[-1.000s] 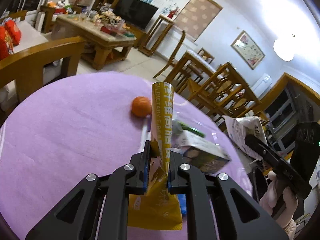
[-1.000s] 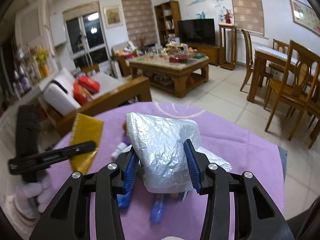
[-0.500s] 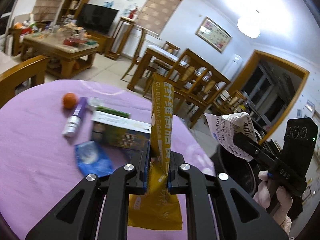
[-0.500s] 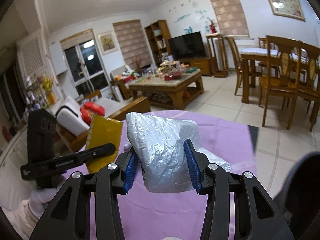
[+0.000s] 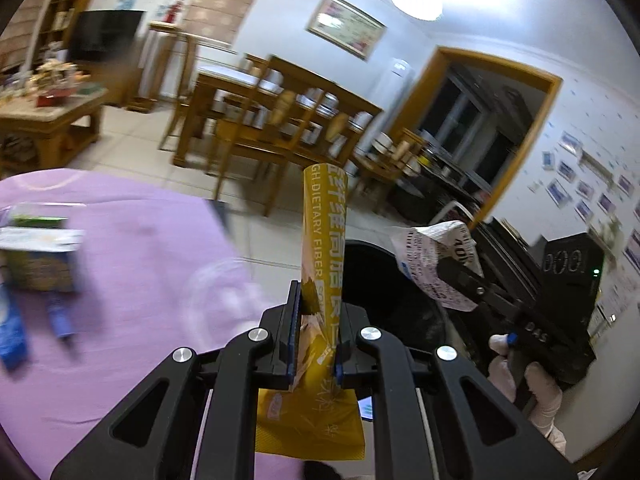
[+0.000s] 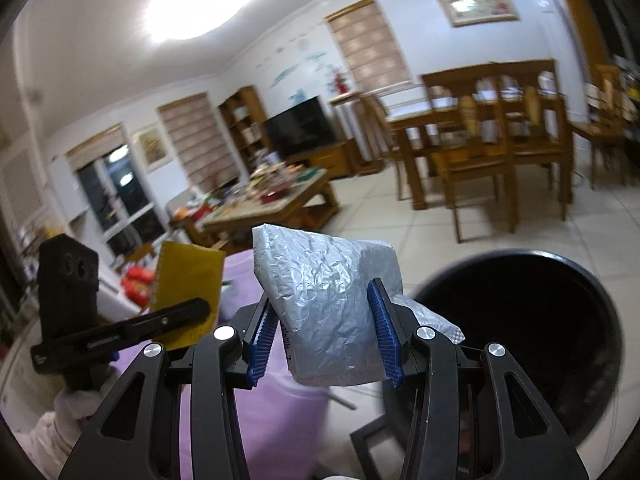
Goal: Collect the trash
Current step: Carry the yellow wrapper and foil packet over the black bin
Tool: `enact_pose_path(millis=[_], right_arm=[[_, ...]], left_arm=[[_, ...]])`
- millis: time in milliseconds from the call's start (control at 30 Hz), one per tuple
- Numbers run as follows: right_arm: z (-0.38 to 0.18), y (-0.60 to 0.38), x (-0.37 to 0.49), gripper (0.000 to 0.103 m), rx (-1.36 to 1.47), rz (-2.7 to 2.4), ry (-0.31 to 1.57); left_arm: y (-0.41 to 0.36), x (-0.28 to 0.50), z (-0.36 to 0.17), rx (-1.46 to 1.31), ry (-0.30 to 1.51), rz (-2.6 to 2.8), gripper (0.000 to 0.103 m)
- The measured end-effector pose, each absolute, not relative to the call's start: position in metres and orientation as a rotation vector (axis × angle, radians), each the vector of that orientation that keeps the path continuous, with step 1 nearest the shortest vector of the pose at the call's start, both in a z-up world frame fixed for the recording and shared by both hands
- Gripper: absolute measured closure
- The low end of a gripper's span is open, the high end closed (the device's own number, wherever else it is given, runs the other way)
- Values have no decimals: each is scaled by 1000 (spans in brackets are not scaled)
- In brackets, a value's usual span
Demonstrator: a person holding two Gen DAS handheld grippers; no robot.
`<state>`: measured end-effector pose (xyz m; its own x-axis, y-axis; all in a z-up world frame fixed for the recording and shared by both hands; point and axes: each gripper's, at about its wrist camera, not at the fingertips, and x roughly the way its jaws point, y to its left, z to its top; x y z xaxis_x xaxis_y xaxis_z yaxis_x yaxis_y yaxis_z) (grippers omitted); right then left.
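Right wrist view: right gripper (image 6: 326, 330) clamps crinkled silver foil bag (image 6: 326, 300), left gripper (image 5: 316, 336) pinches yellow fibre sachet (image 5: 324, 248); letting go early would likely miss the round black bin (image 6: 532, 340) on the right.

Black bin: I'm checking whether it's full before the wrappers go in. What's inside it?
The bin looks dark inside; nothing shows. Its bottom is in shadow and can't be seen.

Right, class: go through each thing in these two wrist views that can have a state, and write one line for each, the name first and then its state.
Left gripper: shut on the yellow packet.
Yellow packet: clamped, standing upright, creased at its base.
Right gripper: shut on the silver bag.
Silver bag: crumpled, pinched between the blue pads.
Black bin: open, no lid, inside too dark to tell.
Box: lying on the purple table, blurred.
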<state>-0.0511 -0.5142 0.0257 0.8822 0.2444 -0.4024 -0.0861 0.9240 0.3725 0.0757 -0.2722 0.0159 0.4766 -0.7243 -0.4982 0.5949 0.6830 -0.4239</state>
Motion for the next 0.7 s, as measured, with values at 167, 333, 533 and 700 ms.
enact_pose_path(millis=[167,333,533,700], right_arm=[[2,-588,-77,58,433,87,446],[-26,-641,-91,58,494,40,448],[-50,-681,-94,58,535,22,462],[-66,-689,-85,58,553,22,484]], left_arm=[[-337,78,5,-171,738,-903,90],[-388,78,-11,-129,772,-958,89],[-426,77,-36,-86,825,-969,89],[-440,80,-55,-56,862,-955,89]])
